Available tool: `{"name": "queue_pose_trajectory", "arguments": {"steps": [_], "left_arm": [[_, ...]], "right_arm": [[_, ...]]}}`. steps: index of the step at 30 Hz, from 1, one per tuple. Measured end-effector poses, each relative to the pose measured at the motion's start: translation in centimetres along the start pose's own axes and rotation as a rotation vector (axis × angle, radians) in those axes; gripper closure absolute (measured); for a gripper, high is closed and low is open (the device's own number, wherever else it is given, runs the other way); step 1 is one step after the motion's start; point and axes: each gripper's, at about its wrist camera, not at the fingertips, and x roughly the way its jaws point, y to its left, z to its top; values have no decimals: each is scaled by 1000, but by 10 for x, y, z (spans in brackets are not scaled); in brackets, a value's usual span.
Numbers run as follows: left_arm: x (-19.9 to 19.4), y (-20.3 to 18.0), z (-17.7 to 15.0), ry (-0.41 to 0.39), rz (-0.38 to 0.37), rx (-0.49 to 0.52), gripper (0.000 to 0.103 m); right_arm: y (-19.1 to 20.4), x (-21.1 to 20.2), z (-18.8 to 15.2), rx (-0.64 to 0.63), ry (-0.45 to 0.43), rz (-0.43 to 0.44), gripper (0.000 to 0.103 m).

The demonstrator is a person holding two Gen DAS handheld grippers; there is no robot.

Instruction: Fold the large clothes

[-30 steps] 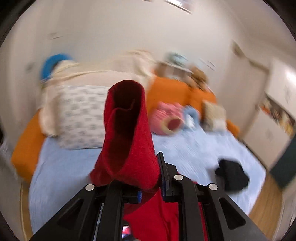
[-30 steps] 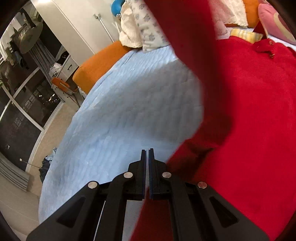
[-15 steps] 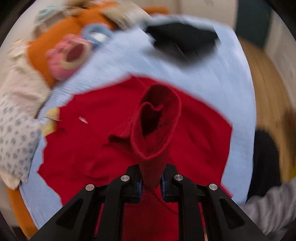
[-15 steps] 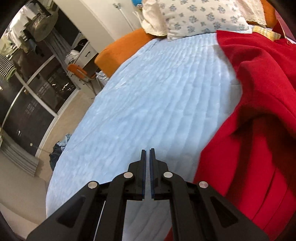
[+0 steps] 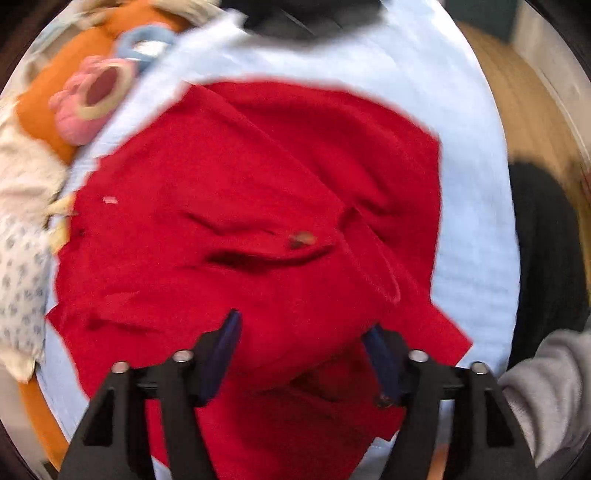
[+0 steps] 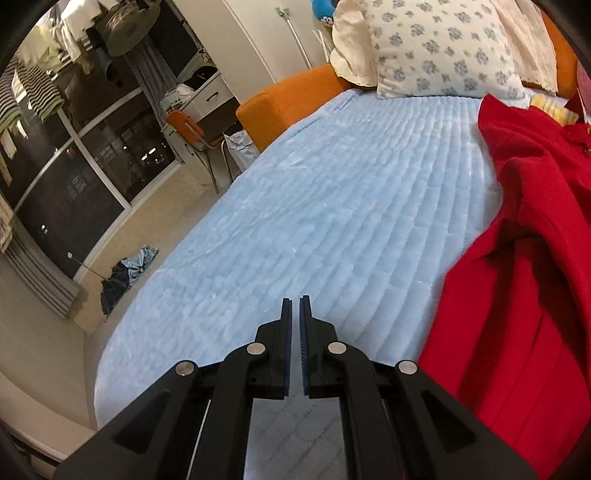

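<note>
A large red woollen garment (image 5: 258, 184) lies spread and partly folded on the light blue bed cover (image 5: 472, 184). My left gripper (image 5: 303, 321) points down at its near part, jaws opening. Red cloth bulges between the fingers, and the pads stand clear of it. In the right wrist view the same garment (image 6: 535, 258) lies heaped along the right side. My right gripper (image 6: 294, 301) hovers over bare bed cover (image 6: 332, 221) to the left of it, jaws together with nothing between them.
A floral pillow (image 6: 443, 48) and orange bed frame (image 6: 288, 103) are at the head. A pink plush (image 5: 92, 99) and a black garment (image 5: 303, 18) lie beyond the red one. A grey sleeve (image 5: 546, 387) is at right. A chair (image 6: 188, 129) stands by the window.
The left gripper swung down from holding the red sleeve up, laid it onto the garment and let go as its jaws spread. The right gripper drifted left, away from the red cloth.
</note>
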Motion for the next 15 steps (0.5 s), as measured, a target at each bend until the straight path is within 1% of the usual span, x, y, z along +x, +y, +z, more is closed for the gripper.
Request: {"name": "queue_pose_trajectory", "arguments": {"steps": [1, 3, 4, 5, 6, 7, 8, 9, 10, 11, 12, 13, 14, 15], "left_arm": [[-15, 10, 1, -36, 1, -39, 30], [-56, 41, 1, -133, 2, -146, 21], [-74, 55, -1, -179, 3, -197, 14], [-97, 78, -3, -234, 4, -263, 12], [-114, 92, -7, -271, 13, -310, 11], [-128, 111, -12, -301, 26, -355, 10], [-140, 134, -19, -324, 33, -407, 10], [-147, 150, -25, -340, 37, -455, 10], [-152, 175, -36, -349, 31, -517, 10], [-152, 188, -44, -350, 21, -555, 10], [-148, 207, -56, -348, 12, -614, 10], [-142, 217, -64, -347, 3, -652, 10], [-128, 232, -84, -350, -34, -722, 10], [-116, 237, -97, -344, -64, -760, 10]], "right_arm": [[0, -4, 0, -4, -1, -5, 97], [-5, -16, -3, -10, 1, -21, 93], [-8, -25, -7, -7, 1, -28, 83], [-9, -32, -11, -7, 0, -39, 63], [-12, -45, -18, -12, -3, -56, 57], [-14, -54, -24, -15, -5, -61, 55], [-18, -73, -36, -17, -5, -67, 55], [-20, -86, -46, -14, -6, -78, 55], [-24, -105, -58, -12, -9, -85, 55], [-28, -125, -69, -15, -19, -97, 55], [-31, -144, -78, -17, -33, -119, 55], [-33, -172, -88, -24, -59, -139, 55], [-35, -190, -93, -39, -77, -156, 50], [-36, -217, -100, -70, -106, -209, 43]]}}
